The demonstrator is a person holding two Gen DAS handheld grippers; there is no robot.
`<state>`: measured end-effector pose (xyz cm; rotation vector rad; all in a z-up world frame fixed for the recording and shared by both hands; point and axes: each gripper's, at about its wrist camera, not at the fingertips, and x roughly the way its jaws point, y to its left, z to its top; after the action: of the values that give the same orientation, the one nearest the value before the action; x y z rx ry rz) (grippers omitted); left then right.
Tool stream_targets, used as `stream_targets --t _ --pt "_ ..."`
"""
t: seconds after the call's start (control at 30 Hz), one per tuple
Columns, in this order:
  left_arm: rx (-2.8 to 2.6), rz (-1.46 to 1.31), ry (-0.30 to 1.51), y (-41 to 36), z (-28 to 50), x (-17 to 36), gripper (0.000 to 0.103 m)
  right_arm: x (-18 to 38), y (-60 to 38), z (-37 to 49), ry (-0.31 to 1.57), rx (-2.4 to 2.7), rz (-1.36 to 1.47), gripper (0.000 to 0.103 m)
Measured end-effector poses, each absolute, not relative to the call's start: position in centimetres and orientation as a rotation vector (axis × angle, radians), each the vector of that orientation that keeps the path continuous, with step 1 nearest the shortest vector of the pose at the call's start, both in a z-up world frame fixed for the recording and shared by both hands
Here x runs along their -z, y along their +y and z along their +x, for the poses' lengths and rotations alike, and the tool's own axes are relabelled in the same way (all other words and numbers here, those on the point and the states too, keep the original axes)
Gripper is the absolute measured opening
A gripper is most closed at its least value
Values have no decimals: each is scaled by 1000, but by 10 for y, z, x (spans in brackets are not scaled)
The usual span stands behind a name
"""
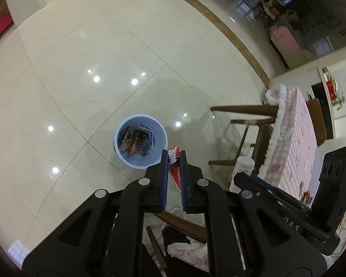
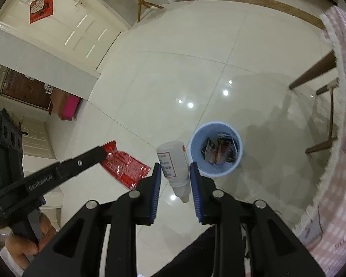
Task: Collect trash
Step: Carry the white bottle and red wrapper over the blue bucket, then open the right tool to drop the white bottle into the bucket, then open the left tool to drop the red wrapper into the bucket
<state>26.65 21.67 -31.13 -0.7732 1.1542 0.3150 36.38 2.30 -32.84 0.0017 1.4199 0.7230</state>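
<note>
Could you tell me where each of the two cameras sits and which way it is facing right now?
Left wrist: on the left gripper, looking steeply down at the tiled floor; it holds a red wrapper.
Right wrist: on the right gripper, also looking down; it holds a white bottle, and a hand shows.
Shared: the blue bin, both held items, and the other gripper.
</note>
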Motion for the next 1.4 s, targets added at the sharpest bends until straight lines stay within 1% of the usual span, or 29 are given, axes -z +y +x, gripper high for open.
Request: stream_targets --t 0.03,0.17,0.4,1.0,1.27,1.3,1.37,1.4 --pt "-321 -782 1150 223 265 311 9 329 28 368 1420 -729 8 27" --pt "-332 -798 1142 239 262 314 9 333 49 376 1414 -733 22 27" --pt "-331 -808 1160 246 265 323 9 338 54 375 1423 -704 0 27" --pt "-275 -770 1209 227 302 327 9 339 11 388 1453 -605 45 28" --pt "-277 -718 1198 217 319 312 10 329 -4 391 1439 -592 85 28" --pt "-279 -703 1200 215 321 310 12 328 -6 391 1439 -593 88 28" --pt "-265 -698 1219 211 325 309 48 327 -11 392 1438 -593 91 30" --pt "-270 -702 1211 210 325 307 70 328 -13 391 1440 -590 92 30"
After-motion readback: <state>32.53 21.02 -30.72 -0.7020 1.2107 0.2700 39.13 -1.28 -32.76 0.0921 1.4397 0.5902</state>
